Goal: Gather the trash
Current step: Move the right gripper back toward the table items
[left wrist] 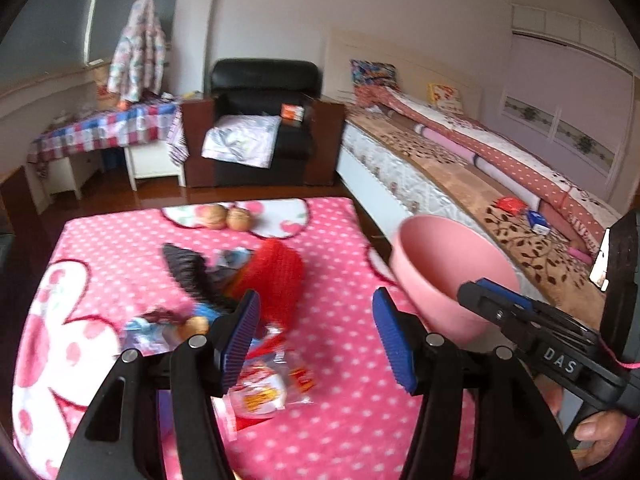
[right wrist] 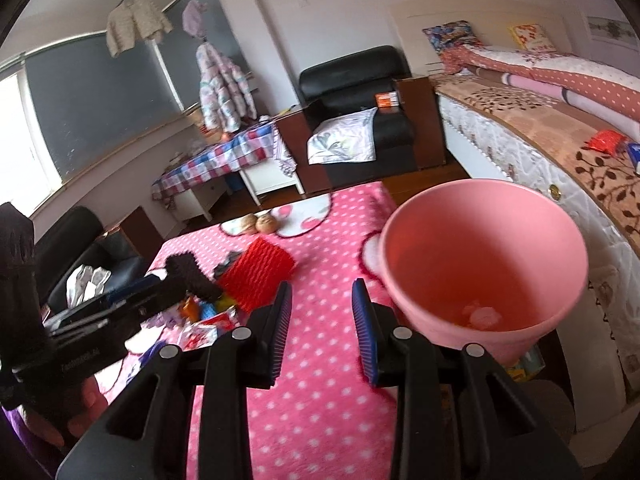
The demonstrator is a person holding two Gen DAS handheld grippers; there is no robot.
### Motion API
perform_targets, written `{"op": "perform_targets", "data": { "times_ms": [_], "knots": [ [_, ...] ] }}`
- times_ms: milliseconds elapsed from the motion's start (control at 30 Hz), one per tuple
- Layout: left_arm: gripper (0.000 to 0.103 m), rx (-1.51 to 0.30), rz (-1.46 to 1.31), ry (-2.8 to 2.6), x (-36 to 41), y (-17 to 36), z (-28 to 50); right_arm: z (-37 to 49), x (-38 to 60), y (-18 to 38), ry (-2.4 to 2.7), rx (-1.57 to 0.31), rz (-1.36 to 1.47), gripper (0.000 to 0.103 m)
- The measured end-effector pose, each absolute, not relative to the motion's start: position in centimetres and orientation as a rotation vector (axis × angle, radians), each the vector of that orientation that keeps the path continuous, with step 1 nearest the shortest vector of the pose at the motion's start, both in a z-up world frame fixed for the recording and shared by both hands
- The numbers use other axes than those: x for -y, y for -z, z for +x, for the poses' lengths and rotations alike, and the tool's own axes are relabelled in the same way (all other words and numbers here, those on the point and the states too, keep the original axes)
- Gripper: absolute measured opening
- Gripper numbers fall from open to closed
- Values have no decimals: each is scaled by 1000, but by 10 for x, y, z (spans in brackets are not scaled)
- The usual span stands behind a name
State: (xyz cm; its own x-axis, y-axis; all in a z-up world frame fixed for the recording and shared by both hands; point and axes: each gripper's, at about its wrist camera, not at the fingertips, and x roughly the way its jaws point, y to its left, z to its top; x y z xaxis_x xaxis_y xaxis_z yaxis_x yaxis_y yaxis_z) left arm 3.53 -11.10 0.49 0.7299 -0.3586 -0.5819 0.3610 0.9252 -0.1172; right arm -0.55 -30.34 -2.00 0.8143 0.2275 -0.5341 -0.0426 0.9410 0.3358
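A pink bin [right wrist: 484, 264] stands at the right edge of a table with a pink polka-dot cloth [right wrist: 320, 380]; a crumpled white scrap lies inside it. It also shows in the left wrist view [left wrist: 448, 272]. A pile of wrappers [left wrist: 264, 384], red netting [left wrist: 276, 276] and black netting [left wrist: 192, 276] lies on the cloth. My left gripper [left wrist: 316, 344] is open, just above the wrappers. My right gripper [right wrist: 322, 328] is open and empty, left of the bin. The pile shows in the right wrist view [right wrist: 208, 316] too.
Two walnuts [left wrist: 226, 218] lie at the table's far edge. A bed [left wrist: 480, 168] runs along the right. A black armchair [left wrist: 260, 120] and a checked-cloth desk [left wrist: 104, 132] stand beyond the table.
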Motion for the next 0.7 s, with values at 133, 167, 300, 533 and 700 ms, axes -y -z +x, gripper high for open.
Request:
{"op": "perform_targets", "data": {
  "times_ms": [133,167,300,533,700],
  "knots": [
    [61,-584,13,334,89,-13,25,-9,287,16,-181,-597,272,32],
    [61,-581,9,325,85,-14,23,-10,284,15,-191,-595,263,32],
    [64,-593,-42,274,61,-11,17,-10,276,16,-231,-610,261,32],
    [64,-617,-138,186,30,-3,11,-4,265,25,-266,-672,265,32],
    [64,-626,-168,127,13,-1,12,1,252,27,-349,-690,259,32]
  ]
}}
